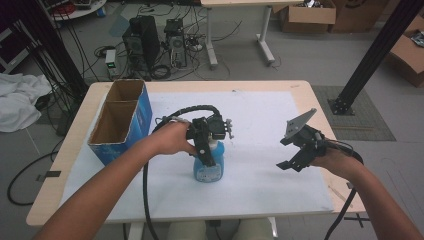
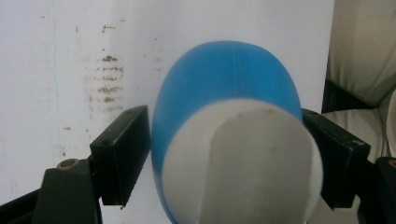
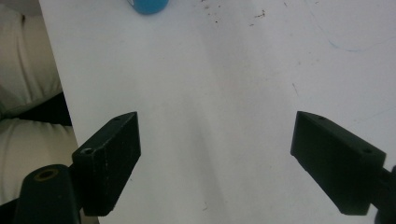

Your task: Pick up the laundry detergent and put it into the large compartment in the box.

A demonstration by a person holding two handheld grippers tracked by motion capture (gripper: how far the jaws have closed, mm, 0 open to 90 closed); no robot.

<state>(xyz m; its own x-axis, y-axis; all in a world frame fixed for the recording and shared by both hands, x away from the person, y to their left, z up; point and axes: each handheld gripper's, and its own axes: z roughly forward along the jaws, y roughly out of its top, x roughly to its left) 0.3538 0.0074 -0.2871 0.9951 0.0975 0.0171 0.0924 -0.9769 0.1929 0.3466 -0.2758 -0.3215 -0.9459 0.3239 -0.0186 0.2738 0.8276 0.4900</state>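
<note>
Upright on the table, blue bottle [image 1: 208, 167] between the left gripper [image 2: 226, 154] fingers, touching; right gripper [image 3: 215, 163] fingers apart.

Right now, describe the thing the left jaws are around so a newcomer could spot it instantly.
On the white sheet covering the table, look near the middle, right of the open blue cardboard box. There a small blue bottle with a white cap stands upright between the left gripper's jaws, the one rounded, glossy item.

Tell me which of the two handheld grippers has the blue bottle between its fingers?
The left gripper, the one reaching down over the blue bottle mid-table. The right gripper hovers apart over the bare white sheet, with nothing between its spread fingers.
</note>
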